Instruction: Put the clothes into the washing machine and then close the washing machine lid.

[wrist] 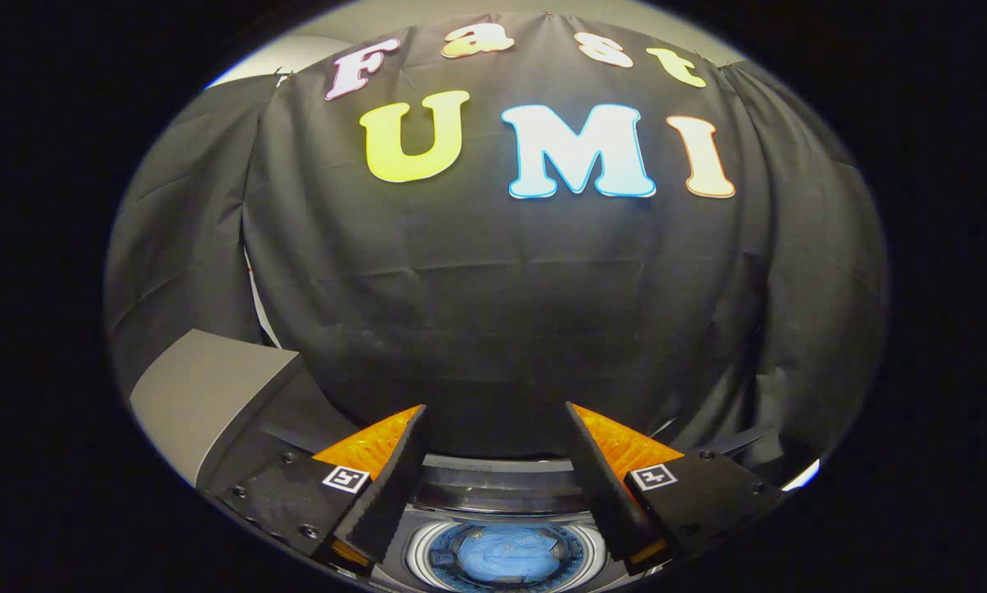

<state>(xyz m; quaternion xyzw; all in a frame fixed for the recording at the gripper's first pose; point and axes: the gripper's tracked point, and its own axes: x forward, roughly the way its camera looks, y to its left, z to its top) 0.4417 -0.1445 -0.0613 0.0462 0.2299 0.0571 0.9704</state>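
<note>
A: Gripper view first: what are your fingers doing?

B: Your gripper [493, 428] stands wide apart, its 2 fingers [390, 486] splayed with a clear gap between them and nothing held. Neither finger presses on anything.

A: And where are the clothes?

B: Look toward 6 o'clock, low between your fingers. The washing machine [502, 486] sits below them with its round drum opening [506, 553] uncovered. A crumpled blue garment [502, 553] lies inside the drum, well under the fingertips and apart from them.

A: Can you see the lid?

B: At 8 o'clock from the drum, a grey slanted panel [205, 395] rises just beside your left finger. You cannot tell from here whether that is the lid or part of the housing.

A: What's ahead of you?

B: From 9 through 12 to 3 o'clock, the black cloth wall [502, 313] of the booth hangs beyond the fingers, draped in folds down behind the machine's rear edge. A pale strip of ceiling [395, 21] shows above it at 12 o'clock.
</note>
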